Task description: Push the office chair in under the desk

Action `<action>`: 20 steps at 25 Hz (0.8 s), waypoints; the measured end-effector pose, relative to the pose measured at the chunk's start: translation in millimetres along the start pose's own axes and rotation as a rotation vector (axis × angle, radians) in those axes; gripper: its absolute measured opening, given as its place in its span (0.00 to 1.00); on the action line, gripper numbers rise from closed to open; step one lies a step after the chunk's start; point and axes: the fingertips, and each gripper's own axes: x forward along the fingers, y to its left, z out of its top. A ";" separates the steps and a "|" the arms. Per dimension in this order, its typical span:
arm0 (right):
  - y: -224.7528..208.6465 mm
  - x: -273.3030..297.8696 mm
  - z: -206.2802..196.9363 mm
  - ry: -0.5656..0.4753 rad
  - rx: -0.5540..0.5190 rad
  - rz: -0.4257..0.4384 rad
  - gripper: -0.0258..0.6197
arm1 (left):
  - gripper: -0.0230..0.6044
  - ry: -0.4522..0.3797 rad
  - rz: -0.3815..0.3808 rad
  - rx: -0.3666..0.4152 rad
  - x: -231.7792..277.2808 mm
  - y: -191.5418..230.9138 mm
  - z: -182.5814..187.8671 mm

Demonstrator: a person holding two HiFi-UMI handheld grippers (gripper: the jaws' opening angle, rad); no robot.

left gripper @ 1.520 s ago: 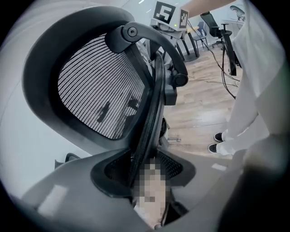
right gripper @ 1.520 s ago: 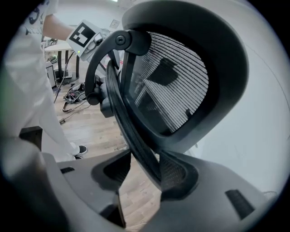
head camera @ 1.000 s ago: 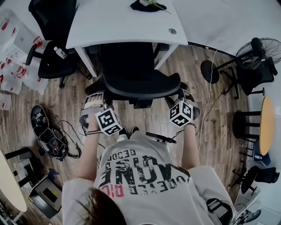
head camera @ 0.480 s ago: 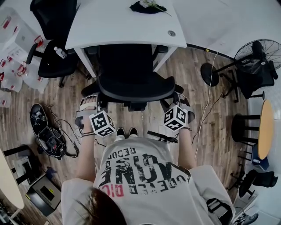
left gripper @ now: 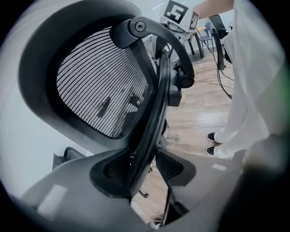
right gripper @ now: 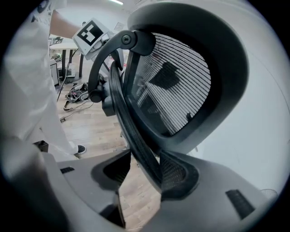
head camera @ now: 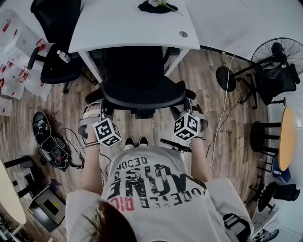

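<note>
Office chair [head camera: 142, 82] — partway under desk [head camera: 128, 28]

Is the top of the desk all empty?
No, a dark bundle with pale flowers on it lies at the far edge of the desk.

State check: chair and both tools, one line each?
Black mesh office chair: front edge under the white desk, backrest outside it.
Left tool: open, jaws straddling one side rim of the backrest.
Right tool: open, jaws straddling the opposite side rim.
</note>
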 end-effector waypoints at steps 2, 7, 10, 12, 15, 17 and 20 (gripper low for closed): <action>0.2 0.0 -0.8 -0.002 -0.002 -0.003 0.33 | 0.33 0.002 0.004 -0.004 0.2 -0.1 0.6; 0.3 0.7 -0.4 -0.004 -0.001 -0.005 0.33 | 0.34 0.004 0.010 -0.009 1.1 0.6 0.2; 0.8 1.5 -0.2 -0.009 0.002 -0.010 0.33 | 0.34 0.004 0.013 -0.010 1.8 0.7 -0.3; 0.9 1.2 -0.3 -0.012 0.003 -0.017 0.33 | 0.34 0.003 0.016 -0.012 1.9 0.5 0.0; 1.2 0.5 -0.4 -0.011 0.006 -0.020 0.33 | 0.34 0.001 0.025 -0.013 1.1 0.4 0.5; 0.9 0.6 0.0 -0.005 0.009 -0.012 0.33 | 0.34 0.004 0.027 -0.018 1.2 1.0 0.3; 0.5 0.1 0.7 0.002 0.020 -0.005 0.33 | 0.35 0.006 0.031 -0.031 0.8 2.1 0.3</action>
